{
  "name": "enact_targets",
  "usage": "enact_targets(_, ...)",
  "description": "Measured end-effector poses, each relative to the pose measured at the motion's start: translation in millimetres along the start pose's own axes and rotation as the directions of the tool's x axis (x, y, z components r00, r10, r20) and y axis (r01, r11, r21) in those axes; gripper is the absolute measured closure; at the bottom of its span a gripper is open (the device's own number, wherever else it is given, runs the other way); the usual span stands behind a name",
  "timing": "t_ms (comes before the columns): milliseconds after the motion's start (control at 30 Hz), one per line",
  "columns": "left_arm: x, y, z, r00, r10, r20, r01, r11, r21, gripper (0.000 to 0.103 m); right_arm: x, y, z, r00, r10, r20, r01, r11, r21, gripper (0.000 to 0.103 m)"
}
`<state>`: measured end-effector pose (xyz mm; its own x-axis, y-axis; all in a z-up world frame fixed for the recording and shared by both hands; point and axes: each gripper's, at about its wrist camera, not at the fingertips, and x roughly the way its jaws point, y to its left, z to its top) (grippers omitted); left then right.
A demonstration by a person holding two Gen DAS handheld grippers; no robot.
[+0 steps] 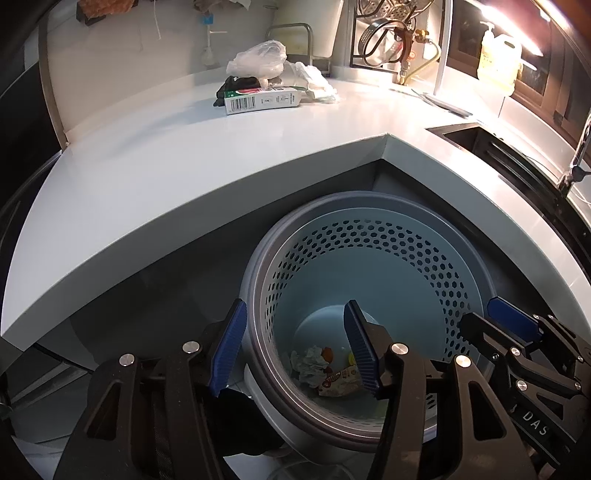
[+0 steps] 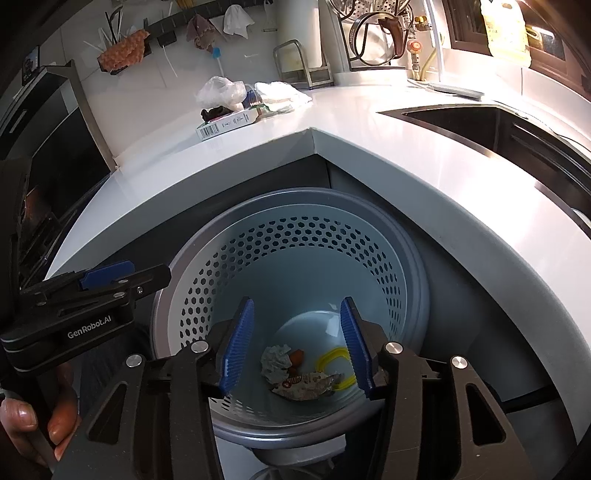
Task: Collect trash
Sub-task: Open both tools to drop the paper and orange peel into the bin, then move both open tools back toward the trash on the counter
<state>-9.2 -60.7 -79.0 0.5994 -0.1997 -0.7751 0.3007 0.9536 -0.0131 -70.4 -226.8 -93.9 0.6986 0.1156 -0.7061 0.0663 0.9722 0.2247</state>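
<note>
A round grey perforated bin (image 1: 369, 243) (image 2: 295, 236) stands on the floor in the counter's inner corner. At its bottom lie a crumpled tissue (image 1: 310, 363) (image 2: 275, 360), a snack wrapper (image 1: 340, 384) (image 2: 306, 386), an orange scrap (image 2: 296, 357) and a yellow ring (image 2: 332, 360). My left gripper (image 1: 295, 354) is open and empty above the bin's near-left rim. My right gripper (image 2: 297, 343) is open and empty over the bin's mouth. On the counter lie a green-and-white carton (image 1: 262, 100) (image 2: 227, 123), a black scrap (image 1: 236, 83), a clear plastic bag (image 1: 258, 57) (image 2: 219, 90) and white wipes (image 1: 317, 83) (image 2: 280, 96).
The white L-shaped counter (image 1: 147, 173) (image 2: 424, 155) wraps around the bin. A sink (image 1: 480, 144) (image 2: 491, 122) is sunk in at the right. A dish rack (image 2: 373, 33) and a soap bottle (image 1: 498, 61) stand at the back. A dark oven front (image 2: 55, 147) is at the left.
</note>
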Motion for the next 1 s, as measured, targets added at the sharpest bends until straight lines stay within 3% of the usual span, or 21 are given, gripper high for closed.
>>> enact_targets(500, -5.1, 17.3, 12.8, 1.0, 0.002, 0.031, -0.001, 0.999, -0.047, 0.035, -5.5, 8.6, 15.3, 1.0, -0.007, 0.017, 0.007, 1.0, -0.022, 0.045)
enact_targets(633, -10.3, 24.0, 22.8, 0.998, 0.011, 0.06, -0.007, 0.998, -0.068, 0.026, -6.5, 11.0, 30.0, 0.999, 0.004, 0.032, -0.003, 1.0, -0.028, 0.042)
enact_targets(1000, -21.3, 42.5, 73.2, 0.99, 0.045, 0.134, -0.032, 0.995, -0.091, 0.016, 3.8, 16.3, 90.8, 0.997, 0.039, 0.069, -0.036, 0.999, -0.04, 0.041)
